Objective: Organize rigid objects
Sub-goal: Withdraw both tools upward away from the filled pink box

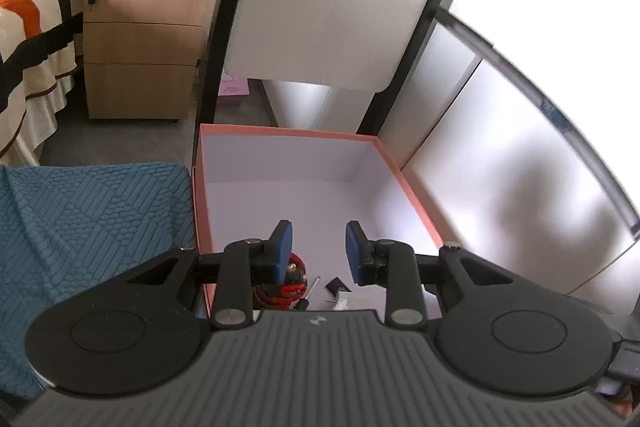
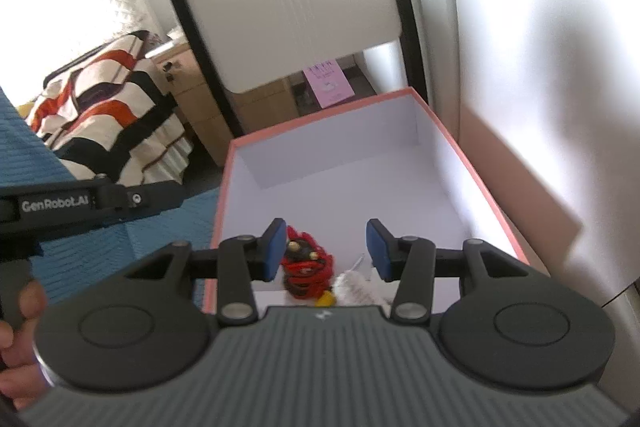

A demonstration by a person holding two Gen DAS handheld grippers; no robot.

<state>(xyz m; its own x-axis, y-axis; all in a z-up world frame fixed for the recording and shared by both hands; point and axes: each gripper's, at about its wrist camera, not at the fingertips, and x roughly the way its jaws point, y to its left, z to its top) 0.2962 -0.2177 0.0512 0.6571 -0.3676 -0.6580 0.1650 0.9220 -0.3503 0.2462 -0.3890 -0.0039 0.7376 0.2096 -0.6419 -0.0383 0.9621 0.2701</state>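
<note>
Pink-edged cardboard box (image 1: 408, 183) is kept open below both grippers, evidently as the collecting place. Red cord bundle (image 1: 294, 285), a small screwdriver (image 1: 310, 291), a black block (image 1: 337, 285) and a white packet (image 2: 356, 287) are already laid at its near end, just under the fingertips. Left gripper (image 1: 319, 247) is held empty, blue fingers (image 1: 285, 247) apart, nothing between them. Right gripper (image 2: 326, 247) is likewise empty, fingers apart. Both are pitched downward above the box's near end, side by side. A hand (image 2: 18, 339) is seen gripping the left tool's handle.
</note>
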